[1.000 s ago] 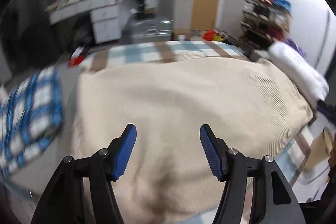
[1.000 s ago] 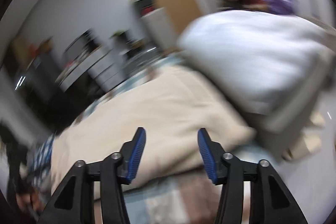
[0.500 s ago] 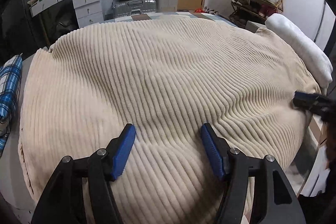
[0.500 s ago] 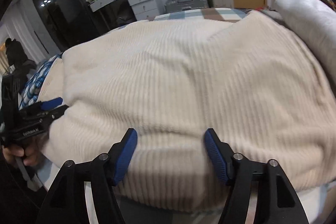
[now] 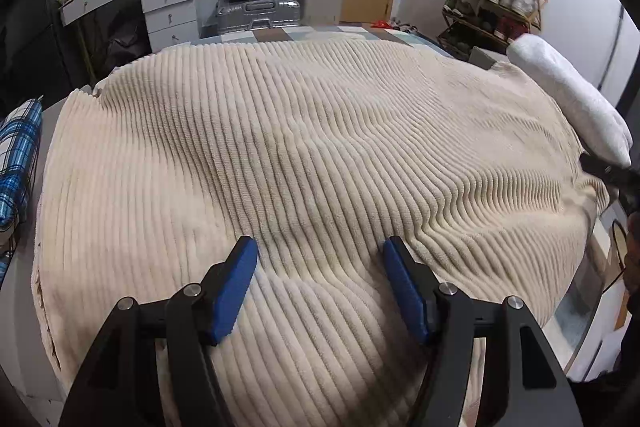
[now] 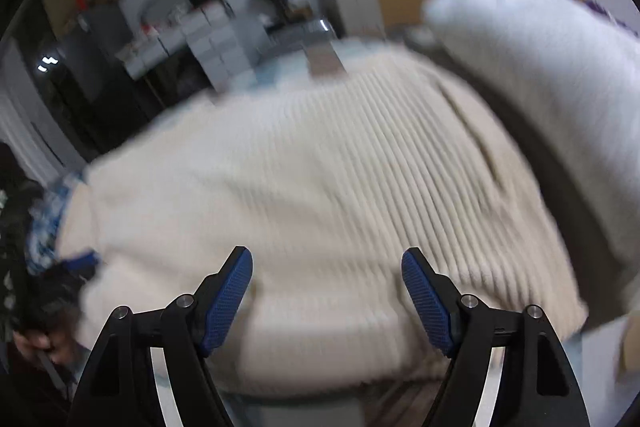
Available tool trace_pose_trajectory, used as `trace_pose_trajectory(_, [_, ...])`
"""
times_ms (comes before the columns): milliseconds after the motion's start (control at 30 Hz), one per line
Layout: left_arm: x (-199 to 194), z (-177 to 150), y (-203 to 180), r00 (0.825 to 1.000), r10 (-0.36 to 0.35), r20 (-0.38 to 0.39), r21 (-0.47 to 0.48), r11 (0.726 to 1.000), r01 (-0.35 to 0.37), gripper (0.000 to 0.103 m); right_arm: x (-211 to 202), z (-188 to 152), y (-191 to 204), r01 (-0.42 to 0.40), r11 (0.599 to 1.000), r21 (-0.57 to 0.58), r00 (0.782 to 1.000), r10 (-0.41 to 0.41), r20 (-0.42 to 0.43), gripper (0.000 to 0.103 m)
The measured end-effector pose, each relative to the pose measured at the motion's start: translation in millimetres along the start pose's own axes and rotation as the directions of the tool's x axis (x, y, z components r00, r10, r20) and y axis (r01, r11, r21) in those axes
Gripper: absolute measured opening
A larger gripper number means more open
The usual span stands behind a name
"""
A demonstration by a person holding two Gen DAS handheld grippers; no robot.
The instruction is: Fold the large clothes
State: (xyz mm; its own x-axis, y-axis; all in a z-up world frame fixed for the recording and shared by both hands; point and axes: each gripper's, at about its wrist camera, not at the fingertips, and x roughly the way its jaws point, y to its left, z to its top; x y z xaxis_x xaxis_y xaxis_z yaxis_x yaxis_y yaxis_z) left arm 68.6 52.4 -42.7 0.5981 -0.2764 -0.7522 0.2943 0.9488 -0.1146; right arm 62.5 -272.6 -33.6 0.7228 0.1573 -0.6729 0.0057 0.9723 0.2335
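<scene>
Since half a second back your right gripper (image 6: 327,267) has swung toward the white bedding and spread its fingers wider, while your left gripper (image 5: 320,255) has hardly shifted; a full second ago it stood higher and farther back from the cloth.

From the left wrist, you see the cream ribbed blanket (image 5: 304,147) spread flat over most of the bed (image 5: 280,34), whose checked sheet shows only at the far end; your left fingers stand partly apart with a raised fold of the blanket bulging between them, and I cannot tell whether the blue pads (image 5: 234,287) press on it; a blue plaid cloth (image 5: 16,155) lies beside the blanket's left edge, a white rolled duvet (image 5: 568,99) along its right edge, and your other gripper's tip (image 5: 610,175) sits at the blanket's right corner.

From the right wrist, blurred by motion, your fingers are opening over the blanket's near edge (image 6: 320,187); nothing is pinched between them; the duvet (image 6: 540,67) fills the upper right.
</scene>
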Motion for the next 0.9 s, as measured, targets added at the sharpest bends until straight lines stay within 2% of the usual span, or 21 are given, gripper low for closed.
trace_pose_trajectory(100, [-9.5,10.5,-1.2,1.000,0.006,0.027,-0.014,1.000,-0.006,0.061,9.4,18.3,23.8,-0.011,0.997,-0.080,1.000,0.013,0.022,0.082])
trace_pose_trajectory(167, [-17.2,21.1,-0.6,0.997,0.025,0.076,-0.001,1.000,-0.025,0.061,29.5,27.4,42.6,-0.010,0.992,-0.126,1.000,0.011,0.009,0.082])
trace_pose_trajectory(267, [-18.4,35.0,8.1,0.989,0.096,0.114,0.012,0.995,-0.097,0.063,70.0,26.2,62.4,-0.010,0.977,-0.213,0.999,0.001,-0.040,0.083])
trace_pose_trajectory(300, [-12.1,37.4,14.5,0.984,0.138,0.109,0.007,0.990,-0.140,0.066,88.8,24.1,63.9,0.027,0.974,-0.224,0.995,-0.047,-0.086,0.084])
trace_pose_trajectory(333, [-3.8,39.3,22.6,0.981,0.173,0.092,-0.002,0.985,-0.173,0.068,94.8,22.5,66.9,0.032,0.973,-0.227,0.993,-0.058,-0.107,0.085])
trace_pose_trajectory(400, [23.3,37.7,48.5,0.975,0.221,0.006,-0.057,0.974,-0.221,0.069,94.8,22.0,65.9,0.031,0.972,-0.233,0.992,-0.058,-0.111,0.086])
trace_pose_trajectory(433, [36.2,34.0,63.7,0.980,0.195,-0.040,-0.108,0.974,-0.198,0.068,89.0,25.7,64.4,0.021,0.973,-0.232,0.990,-0.052,-0.130,0.086])
trace_pose_trajectory(467, [43.0,30.1,74.6,0.988,0.144,-0.051,-0.157,0.976,-0.150,0.069,76.1,30.1,60.2,0.020,0.976,-0.218,0.990,-0.049,-0.129,0.082])
trace_pose_trajectory(500, [42.9,28.7,78.4,0.991,0.125,-0.036,-0.175,0.976,-0.130,0.069,61.8,33.2,55.2,0.021,0.979,-0.202,0.994,-0.043,-0.103,0.082])
trace_pose_trajectory(567, [42.8,27.0,75.4,0.991,0.131,-0.022,-0.155,0.979,-0.133,0.070,37.6,47.6,55.4,0.007,0.982,-0.188,1.000,-0.008,-0.005,0.085])
trace_pose_trajectory(600, [44.1,26.0,73.3,0.990,0.139,-0.016,-0.147,0.979,-0.140,0.071,33.1,55.5,57.3,0.011,0.979,-0.203,1.000,-0.005,0.030,0.090])
trace_pose_trajectory(667, [45.4,23.9,72.4,0.990,0.141,-0.007,-0.144,0.980,-0.140,0.071,49.7,61.5,58.2,0.044,0.970,-0.241,0.999,-0.036,0.040,0.092])
trace_pose_trajectory(733, [45.4,23.3,73.7,0.992,0.129,-0.003,-0.148,0.981,-0.128,0.071,96.5,57.7,46.3,0.068,0.972,-0.225,0.994,-0.085,-0.067,0.092])
trace_pose_trajectory(800, [44.2,21.1,76.0,0.993,0.119,0.002,-0.153,0.981,-0.117,0.071,135.3,44.6,32.0,0.073,0.978,-0.193,0.977,-0.109,-0.183,0.096])
trace_pose_trajectory(833, [43.8,20.3,76.3,0.993,0.120,0.003,-0.152,0.981,-0.118,0.071,135.5,40.8,36.2,0.085,0.971,-0.224,0.982,-0.120,-0.146,0.095])
trace_pose_trajectory(900, [38.1,25.1,79.6,0.993,0.119,0.005,-0.150,0.982,-0.117,0.071,128.1,45.7,45.9,0.107,0.955,-0.277,0.976,-0.154,-0.153,0.093])
